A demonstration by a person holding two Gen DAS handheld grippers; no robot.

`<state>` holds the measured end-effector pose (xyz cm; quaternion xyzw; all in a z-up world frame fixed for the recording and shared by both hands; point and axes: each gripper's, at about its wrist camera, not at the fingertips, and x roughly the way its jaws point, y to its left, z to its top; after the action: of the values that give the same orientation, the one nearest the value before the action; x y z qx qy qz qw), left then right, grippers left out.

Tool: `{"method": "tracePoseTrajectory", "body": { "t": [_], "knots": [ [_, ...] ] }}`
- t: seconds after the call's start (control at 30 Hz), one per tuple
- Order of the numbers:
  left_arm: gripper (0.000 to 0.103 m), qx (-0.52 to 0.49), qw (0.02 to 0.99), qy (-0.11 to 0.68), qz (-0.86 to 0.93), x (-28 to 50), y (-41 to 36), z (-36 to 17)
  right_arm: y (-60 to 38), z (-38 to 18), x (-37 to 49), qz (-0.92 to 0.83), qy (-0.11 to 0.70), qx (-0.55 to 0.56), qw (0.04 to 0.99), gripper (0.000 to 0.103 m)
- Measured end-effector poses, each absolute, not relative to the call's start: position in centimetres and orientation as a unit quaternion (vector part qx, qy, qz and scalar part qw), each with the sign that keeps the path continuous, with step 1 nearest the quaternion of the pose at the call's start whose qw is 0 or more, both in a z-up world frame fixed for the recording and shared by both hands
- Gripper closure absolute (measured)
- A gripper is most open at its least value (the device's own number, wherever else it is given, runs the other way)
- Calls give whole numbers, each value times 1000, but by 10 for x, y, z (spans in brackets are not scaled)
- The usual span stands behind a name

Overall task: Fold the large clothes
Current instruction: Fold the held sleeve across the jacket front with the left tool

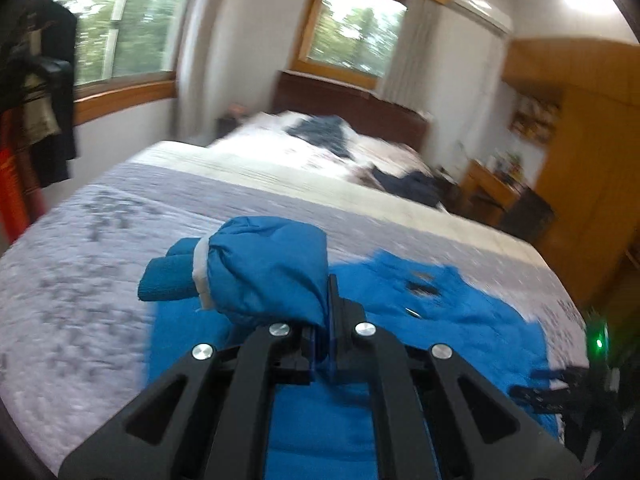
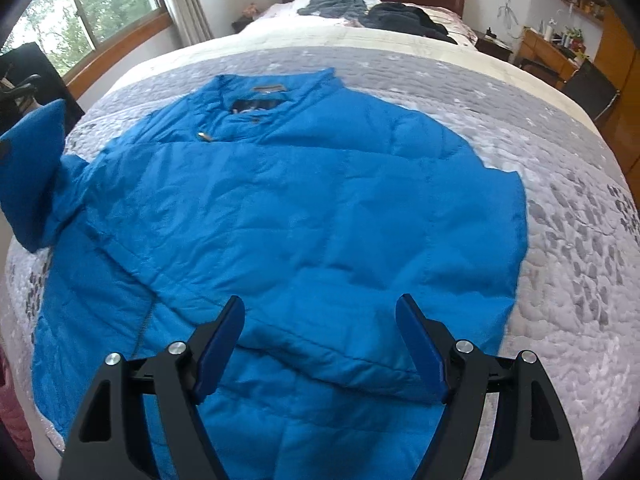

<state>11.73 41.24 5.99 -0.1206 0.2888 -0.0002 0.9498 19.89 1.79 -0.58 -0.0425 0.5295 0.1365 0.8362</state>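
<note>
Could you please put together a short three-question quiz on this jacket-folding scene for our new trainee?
1. True or false: the right tool is shut on the hem.
2. What does the left tool hold?
A. the collar
B. a sleeve end
C. a pillow
3. What does the blue jacket lie on?

Key
1. False: its jaws stand open above the jacket, gripping nothing.
2. B: the sleeve, cuff included, is bunched in its shut jaws and lifted off the bed.
3. A grey patterned bedspread.
</note>
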Motion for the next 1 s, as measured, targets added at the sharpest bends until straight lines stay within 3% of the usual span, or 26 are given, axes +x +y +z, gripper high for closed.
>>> {"method": "tracePoseTrajectory", "body": {
  "t": [0.53, 0.67, 0.8, 1.0],
  "knots": [
    [100, -51, 909, 394, -127, 175, 285, -41, 2, -14, 204, 129, 536, -31, 834, 25],
    [95, -57, 893, 415, -165, 173, 287, -50, 1, -13, 204, 128, 538, -31, 832, 25],
    [78, -96, 878, 420, -208, 154, 309, -39, 2, -12, 205, 126, 540, -30, 831, 25],
    [67, -117, 909, 353, -189, 100, 376, -6, 15, 4, 210, 167, 537, 3, 827, 25]
  ]
}}
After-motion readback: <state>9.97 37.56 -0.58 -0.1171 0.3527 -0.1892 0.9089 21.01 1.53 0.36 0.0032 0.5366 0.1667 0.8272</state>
